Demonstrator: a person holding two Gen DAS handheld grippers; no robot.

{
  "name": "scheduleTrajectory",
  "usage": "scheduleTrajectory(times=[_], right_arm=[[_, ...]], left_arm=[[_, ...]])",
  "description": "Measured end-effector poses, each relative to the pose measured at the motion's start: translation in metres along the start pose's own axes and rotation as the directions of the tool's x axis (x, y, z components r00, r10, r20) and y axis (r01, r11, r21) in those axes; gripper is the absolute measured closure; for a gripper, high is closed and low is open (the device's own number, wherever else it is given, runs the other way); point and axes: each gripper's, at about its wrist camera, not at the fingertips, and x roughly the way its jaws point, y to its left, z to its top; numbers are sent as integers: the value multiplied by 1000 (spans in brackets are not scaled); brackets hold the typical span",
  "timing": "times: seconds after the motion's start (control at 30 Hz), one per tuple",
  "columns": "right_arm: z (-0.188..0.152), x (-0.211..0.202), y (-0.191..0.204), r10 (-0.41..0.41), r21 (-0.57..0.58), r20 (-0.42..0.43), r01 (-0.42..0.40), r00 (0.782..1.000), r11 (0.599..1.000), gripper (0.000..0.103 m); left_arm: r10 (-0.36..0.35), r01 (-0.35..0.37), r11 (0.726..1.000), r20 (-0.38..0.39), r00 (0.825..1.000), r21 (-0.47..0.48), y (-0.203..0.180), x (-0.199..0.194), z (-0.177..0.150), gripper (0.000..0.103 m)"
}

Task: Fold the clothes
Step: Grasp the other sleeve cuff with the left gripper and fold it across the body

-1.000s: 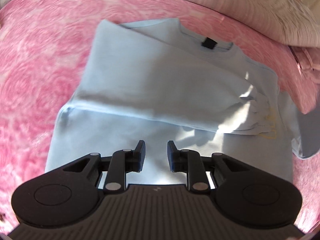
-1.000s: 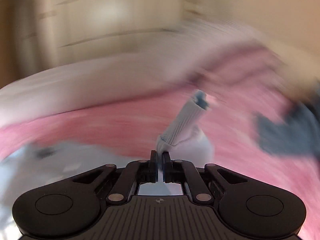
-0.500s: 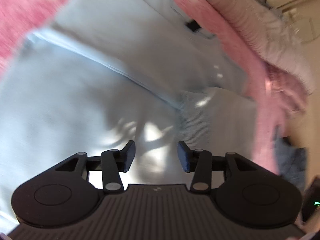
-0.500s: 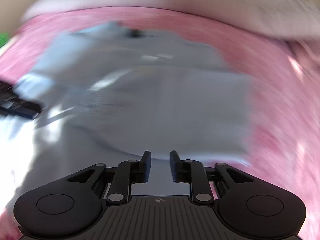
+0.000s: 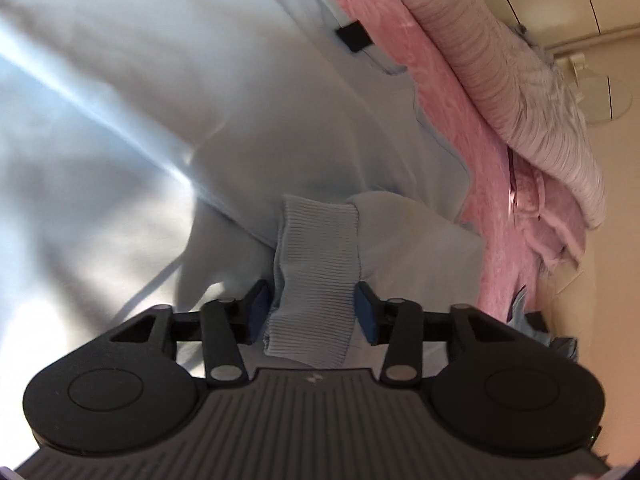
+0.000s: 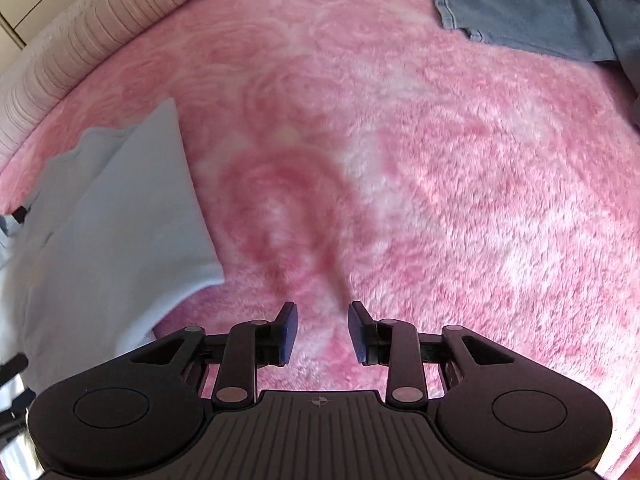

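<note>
**Cuff lined up for the sleeve fold**

Pink blanket (image 5: 486, 152) underneath, ribbed pillow (image 5: 532, 92) beyond. Left view: pale blue sweatshirt (image 5: 168, 80) spread flat, ribbed cuff (image 5: 316, 276) lying between the spread fingers of the left gripper (image 5: 312, 310), not yet pinched. Right view: right gripper (image 6: 320, 330) apart and empty over bare blanket, sweatshirt edge off to its left, jeans (image 6: 532, 20) well apart. Probably mid sleeve fold; next, close on the cuff and carry it across the body.

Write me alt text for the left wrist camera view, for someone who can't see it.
The open left gripper straddles the ribbed cuff of a light blue sweatshirt spread on a pink fluffy blanket, its fingers not closed on it. A pale striped pillow lies beyond.
</note>
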Motion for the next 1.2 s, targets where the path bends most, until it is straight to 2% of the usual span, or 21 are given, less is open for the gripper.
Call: scheduleTrajectory(times=[0.07,0.13,0.23,0.3,0.37,0.47,0.5,0.67,0.77,0.87,0.97,1.07,1.13,1.17,1.2], right_arm=[[-3,1,2,-10,-18,3,11,1000,1000,71],[-3,4,7,-24,-52,13,24,1000,998,71],[-1,2,15,-25,-117,43,30,999,993,71],[2,2,22,-18,-168,71,30,997,985,71],[4,3,31,-13,-228,97,35,995,973,71],[4,4,46,8,-310,132,34,991,950,71],[3,5,51,22,-333,138,26,990,942,71],[-12,9,85,162,-472,133,-81,978,878,71],[-24,13,111,231,-575,104,-131,967,808,71],[-32,24,130,242,-652,102,-119,965,749,71],[-31,45,136,203,-677,108,-78,973,732,71],[-26,56,135,191,-659,97,-81,977,748,71],[-24,59,134,195,-649,88,-92,977,755,71],[-23,60,134,197,-645,84,-97,977,758,71],[-23,60,134,196,-648,85,-95,977,755,71]], left_arm=[[8,-7,998,-11,1000,60,-11,0,-1,93],[21,-24,988,23,1000,154,-27,-14,-1,98],[18,-61,941,131,991,332,-53,-52,9,100],[36,-126,904,221,975,408,-60,-80,27,100],[66,-202,875,306,950,440,-59,-106,48,100],[143,-319,842,390,910,436,-42,-130,78,101],[170,-345,836,395,903,428,-34,-132,86,101],[251,-337,880,275,928,334,18,-102,102,100],[285,-354,888,253,925,294,33,-88,99,101],[273,-338,909,264,925,243,42,-95,99,101],[260,-339,902,290,921,268,35,-107,101,101],[258,-343,891,288,922,297,37,-109,105,101],[294,-343,911,220,930,231,49,-97,111,93],[314,-345,922,184,932,176,59,-89,113,79],[309,-331,936,167,936,122,67,-85,114,73]])
